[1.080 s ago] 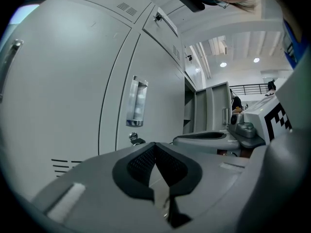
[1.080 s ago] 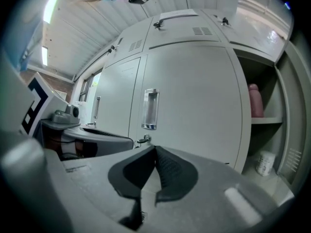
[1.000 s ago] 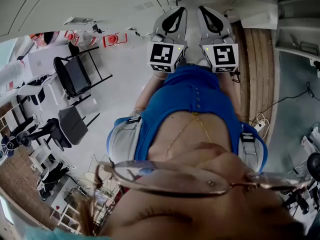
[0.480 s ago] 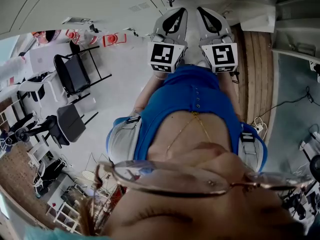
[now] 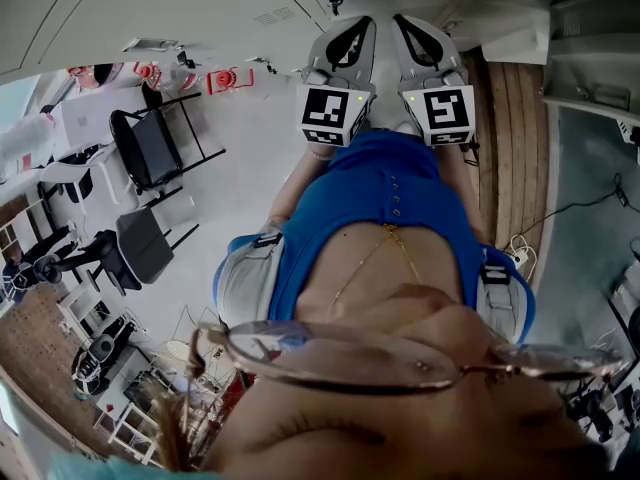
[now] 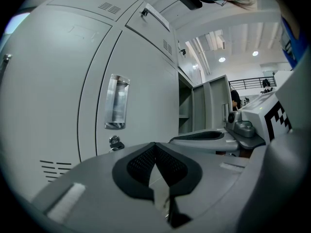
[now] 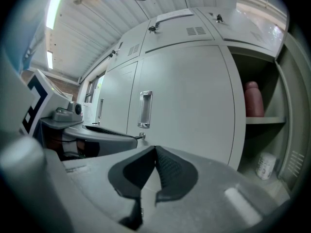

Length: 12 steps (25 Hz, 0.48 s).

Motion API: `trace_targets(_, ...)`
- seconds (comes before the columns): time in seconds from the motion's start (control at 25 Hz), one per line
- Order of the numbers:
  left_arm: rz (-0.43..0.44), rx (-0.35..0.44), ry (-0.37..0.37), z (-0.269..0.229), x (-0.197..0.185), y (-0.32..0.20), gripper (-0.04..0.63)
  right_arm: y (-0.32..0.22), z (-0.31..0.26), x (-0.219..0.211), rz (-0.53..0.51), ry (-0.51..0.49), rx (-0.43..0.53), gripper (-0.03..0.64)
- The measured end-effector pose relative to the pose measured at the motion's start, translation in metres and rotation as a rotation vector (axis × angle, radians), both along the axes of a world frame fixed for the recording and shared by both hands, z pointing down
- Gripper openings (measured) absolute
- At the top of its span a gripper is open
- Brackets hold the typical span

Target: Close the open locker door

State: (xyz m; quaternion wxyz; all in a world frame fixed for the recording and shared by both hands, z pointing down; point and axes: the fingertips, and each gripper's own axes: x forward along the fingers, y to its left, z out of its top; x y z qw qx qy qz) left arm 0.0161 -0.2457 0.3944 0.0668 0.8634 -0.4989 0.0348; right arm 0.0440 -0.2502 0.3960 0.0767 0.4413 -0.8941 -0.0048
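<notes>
My closed, empty right gripper (image 7: 155,148) lies nearest the upright grey metal locker door (image 7: 290,120), open to its right.

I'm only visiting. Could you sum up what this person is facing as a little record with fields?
Setting: grey lockers
Open locker: on the right, door not yet closed
Inside it: dark red thing on the shelf, white tub below
Left hand-held gripper: shut, empty
Right hand-held gripper: shut, empty
</notes>
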Motion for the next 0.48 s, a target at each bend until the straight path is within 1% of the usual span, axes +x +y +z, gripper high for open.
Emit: trace_targets(0.48,-0.009,0.004,-0.001,-0.0013,0.0073,0.0043,-0.002,0.0063,-0.0009,0.0060,-0.013,0.003,0.003,0.003)
